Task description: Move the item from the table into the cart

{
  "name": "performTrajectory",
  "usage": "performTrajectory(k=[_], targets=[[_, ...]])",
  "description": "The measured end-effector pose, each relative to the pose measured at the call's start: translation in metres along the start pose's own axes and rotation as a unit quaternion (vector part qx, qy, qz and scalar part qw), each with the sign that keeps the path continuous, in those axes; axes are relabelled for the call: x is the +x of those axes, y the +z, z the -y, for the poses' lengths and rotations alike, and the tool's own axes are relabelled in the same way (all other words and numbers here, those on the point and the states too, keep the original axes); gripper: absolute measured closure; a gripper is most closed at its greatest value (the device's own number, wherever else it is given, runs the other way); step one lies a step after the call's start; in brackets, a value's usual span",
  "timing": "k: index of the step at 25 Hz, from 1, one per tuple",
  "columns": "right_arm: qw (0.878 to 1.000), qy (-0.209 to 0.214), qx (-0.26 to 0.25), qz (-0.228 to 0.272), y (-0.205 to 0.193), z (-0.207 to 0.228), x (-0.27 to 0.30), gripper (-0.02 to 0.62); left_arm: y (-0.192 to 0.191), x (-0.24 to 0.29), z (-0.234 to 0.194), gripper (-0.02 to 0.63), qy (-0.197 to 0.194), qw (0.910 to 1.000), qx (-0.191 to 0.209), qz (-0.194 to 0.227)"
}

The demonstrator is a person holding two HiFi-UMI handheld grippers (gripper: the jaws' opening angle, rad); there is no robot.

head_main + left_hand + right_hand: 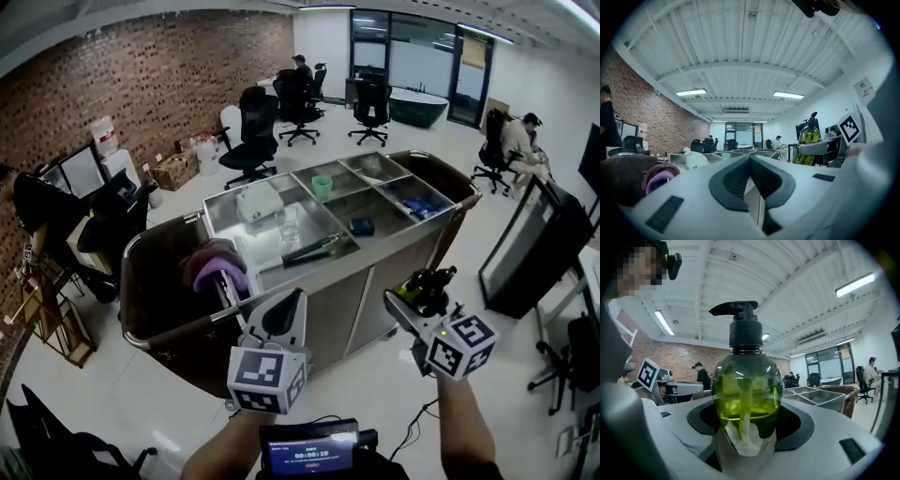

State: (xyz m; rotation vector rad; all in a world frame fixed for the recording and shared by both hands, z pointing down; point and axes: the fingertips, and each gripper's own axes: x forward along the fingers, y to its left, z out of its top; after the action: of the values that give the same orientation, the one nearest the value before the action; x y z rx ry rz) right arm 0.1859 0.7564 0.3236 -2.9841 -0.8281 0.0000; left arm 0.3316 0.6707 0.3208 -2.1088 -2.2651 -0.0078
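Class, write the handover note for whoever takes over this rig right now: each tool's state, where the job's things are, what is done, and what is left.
Left tool: shut, empty, held in front of the cart.
Right tool: shut on the pump bottle of green liquid, bottle upright between the jaws.
Cart: ahead, several steel compartments, some already holding things.
Done: bottle picked up and in the air, short of the cart's near side.
Left: carry it over a compartment with room, set it down, open the right tool.
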Motion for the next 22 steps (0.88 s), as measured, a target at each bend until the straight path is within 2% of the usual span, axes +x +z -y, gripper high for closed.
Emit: performTrajectory(k=[5,8,11,13,17,22], targets=[[0.998,-0.067,-0.003,-0.002,0.017,0.064,0.027,0.298,0.009,0.081,-0.01,0.603,-0.055,0.9985,-0.005,0.002],[0.996,-0.087,-0.011,-0.008,0.021,0.103,0.041,0.298,0.01,0.129,-0.003,0.603,-0.083,0.9965,-0.007,0.003],[0.995,-0.097,-0.006,-0.006,0.026,0.145,0.055,0.298,0.015,0.173,0.005,0.603,-0.11,0.9933,-0.035,0.008],[0.995,-0.097,0.004,-0.006,0.027,0.179,0.067,0.298,0.02,0.204,0.012,0.603,-0.117,0.9923,-0.039,0.011],[0.997,-0.08,0.007,-0.008,0.028,0.265,0.096,0.298,0.023,0.291,0.026,0.603,-0.101,0.9947,-0.019,0.01],[1.0,-0.021,-0.007,-0.015,0.036,0.394,0.132,0.298,0.03,0.416,0.067,0.603,-0.067,0.9973,-0.028,0.008]])
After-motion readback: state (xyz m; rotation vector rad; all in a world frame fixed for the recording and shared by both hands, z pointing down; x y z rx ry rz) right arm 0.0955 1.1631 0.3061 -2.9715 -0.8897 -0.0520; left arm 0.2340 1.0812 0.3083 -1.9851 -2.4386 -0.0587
